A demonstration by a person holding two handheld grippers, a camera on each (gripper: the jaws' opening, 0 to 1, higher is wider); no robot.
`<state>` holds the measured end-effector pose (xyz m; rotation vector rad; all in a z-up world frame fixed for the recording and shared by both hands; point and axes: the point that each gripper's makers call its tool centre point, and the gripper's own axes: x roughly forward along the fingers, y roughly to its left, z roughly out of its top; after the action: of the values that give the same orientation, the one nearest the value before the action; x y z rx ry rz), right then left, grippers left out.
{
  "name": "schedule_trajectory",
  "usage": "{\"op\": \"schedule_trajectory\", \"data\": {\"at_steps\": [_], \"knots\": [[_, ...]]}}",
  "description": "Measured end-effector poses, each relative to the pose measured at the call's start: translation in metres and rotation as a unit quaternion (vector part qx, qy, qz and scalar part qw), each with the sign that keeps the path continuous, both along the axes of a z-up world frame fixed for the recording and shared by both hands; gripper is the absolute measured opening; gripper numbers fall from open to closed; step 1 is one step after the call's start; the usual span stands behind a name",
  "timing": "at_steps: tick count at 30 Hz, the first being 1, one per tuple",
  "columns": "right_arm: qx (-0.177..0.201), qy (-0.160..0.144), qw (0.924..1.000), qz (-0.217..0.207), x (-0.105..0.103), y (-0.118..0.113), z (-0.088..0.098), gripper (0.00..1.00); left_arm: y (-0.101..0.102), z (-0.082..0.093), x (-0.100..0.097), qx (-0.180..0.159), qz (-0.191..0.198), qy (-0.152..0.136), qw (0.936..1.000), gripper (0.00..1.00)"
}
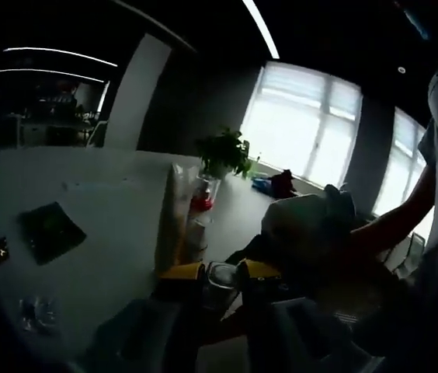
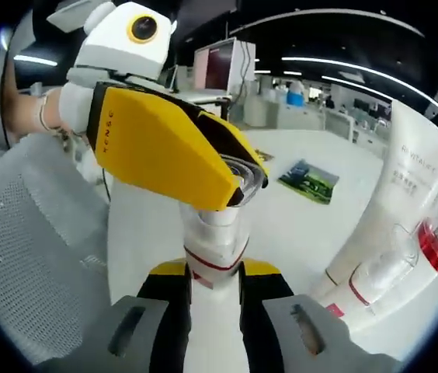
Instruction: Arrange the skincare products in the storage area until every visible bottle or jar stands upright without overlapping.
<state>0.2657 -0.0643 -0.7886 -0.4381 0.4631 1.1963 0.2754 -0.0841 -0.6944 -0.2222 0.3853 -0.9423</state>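
**Both grippers on one bottle**

We clamp our right gripper around the base of the clear-capped bottle. Above it, our left gripper closes on its cap. Beyond the bottle stand white tubes on the table. Next, we judge, comes setting it upright beside them.

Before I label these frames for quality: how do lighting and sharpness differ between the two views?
Left gripper view: backlit by bright windows, so the table, bottle and jaws are dark and murky. Right gripper view: evenly lit and sharp, though fisheye bends the tall white tube; the left gripper looms large over the bottle.
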Motion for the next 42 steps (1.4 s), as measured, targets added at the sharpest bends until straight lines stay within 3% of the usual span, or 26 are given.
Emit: {"op": "schedule_trajectory", "data": {"at_steps": [3, 34, 42], "knots": [[-0.008, -0.003, 1.0000, 0.005, -0.0020, -0.0002, -0.0026, 0.22, 0.0012, 0.0021, 0.0059, 0.000, 0.018, -0.010, 0.9998, 0.00], [-0.008, 0.009, 0.9999, 0.000, -0.0027, -0.0012, -0.0098, 0.27, -0.0039, -0.0060, 0.0024, 0.016, 0.012, -0.014, 0.9997, 0.07], [-0.013, 0.002, 0.9999, 0.000, -0.0037, -0.0070, -0.0023, 0.28, 0.0033, -0.0017, 0.0026, 0.014, 0.019, -0.019, 0.9995, 0.10]]}}
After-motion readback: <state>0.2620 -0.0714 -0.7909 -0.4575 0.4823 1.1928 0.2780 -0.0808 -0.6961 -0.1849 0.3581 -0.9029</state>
